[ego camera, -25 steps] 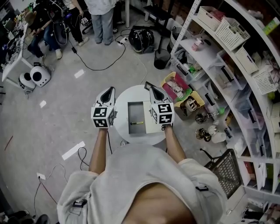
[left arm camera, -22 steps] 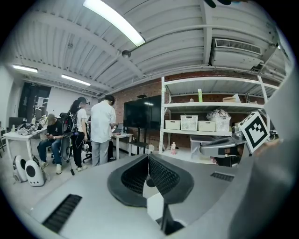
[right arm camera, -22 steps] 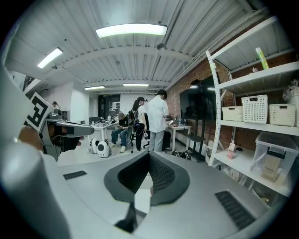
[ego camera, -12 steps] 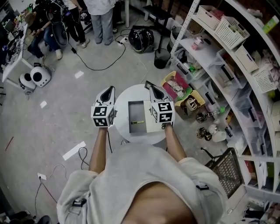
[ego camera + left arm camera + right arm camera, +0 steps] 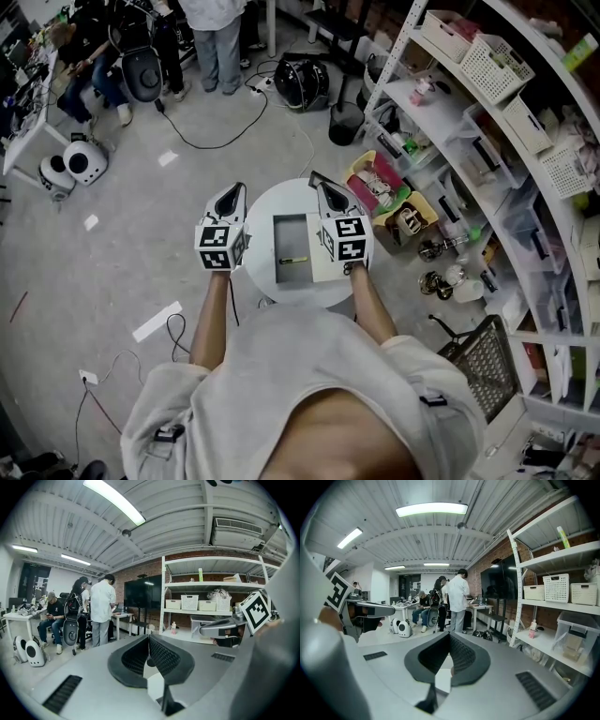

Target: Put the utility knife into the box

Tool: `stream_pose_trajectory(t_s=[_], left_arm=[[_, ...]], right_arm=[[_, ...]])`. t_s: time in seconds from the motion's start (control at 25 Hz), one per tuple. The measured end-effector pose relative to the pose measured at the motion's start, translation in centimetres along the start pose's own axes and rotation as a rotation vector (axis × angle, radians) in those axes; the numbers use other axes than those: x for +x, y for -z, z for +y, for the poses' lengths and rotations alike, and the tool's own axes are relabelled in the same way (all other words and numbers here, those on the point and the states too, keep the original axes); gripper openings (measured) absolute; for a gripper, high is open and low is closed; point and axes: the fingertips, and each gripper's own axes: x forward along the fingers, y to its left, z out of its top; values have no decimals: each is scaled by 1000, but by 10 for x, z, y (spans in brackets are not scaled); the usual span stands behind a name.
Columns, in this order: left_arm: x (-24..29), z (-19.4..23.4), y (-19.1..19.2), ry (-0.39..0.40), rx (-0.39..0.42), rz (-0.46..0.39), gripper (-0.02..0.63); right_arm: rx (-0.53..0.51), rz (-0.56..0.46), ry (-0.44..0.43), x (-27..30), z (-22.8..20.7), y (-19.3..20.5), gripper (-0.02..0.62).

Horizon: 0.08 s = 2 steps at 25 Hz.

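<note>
On the small round white table (image 5: 265, 208) stands an open grey box (image 5: 292, 234) with its pale lid (image 5: 323, 267) lying to the right. A yellow-and-black utility knife (image 5: 292, 261) lies inside the box near its front end. My left gripper (image 5: 232, 191) hovers over the table's left edge, left of the box, jaws shut and empty. My right gripper (image 5: 317, 179) is held above the box's right side and lid, also shut with nothing in it. Both gripper views look level across the room, each showing only its own gripper, left (image 5: 149, 637) and right (image 5: 450, 635), with its tips together.
Shelving (image 5: 487, 141) with baskets and bins runs along the right, with clutter (image 5: 394, 211) on the floor by the table. A wire basket (image 5: 487, 366) sits at the lower right. People (image 5: 217, 28) stand and sit at the back, with cables (image 5: 202, 141) on the floor.
Both grippers, the box and the knife are unmoved. At the back left a black chair among the people has shifted.
</note>
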Motion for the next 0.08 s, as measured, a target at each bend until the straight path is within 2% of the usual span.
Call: stream_pose_trajectory(t_s=[0.08], left_arm=[[0,0,0,0,0,0,23]], right_arm=[[-2,-2,-2,1,1,0,29]])
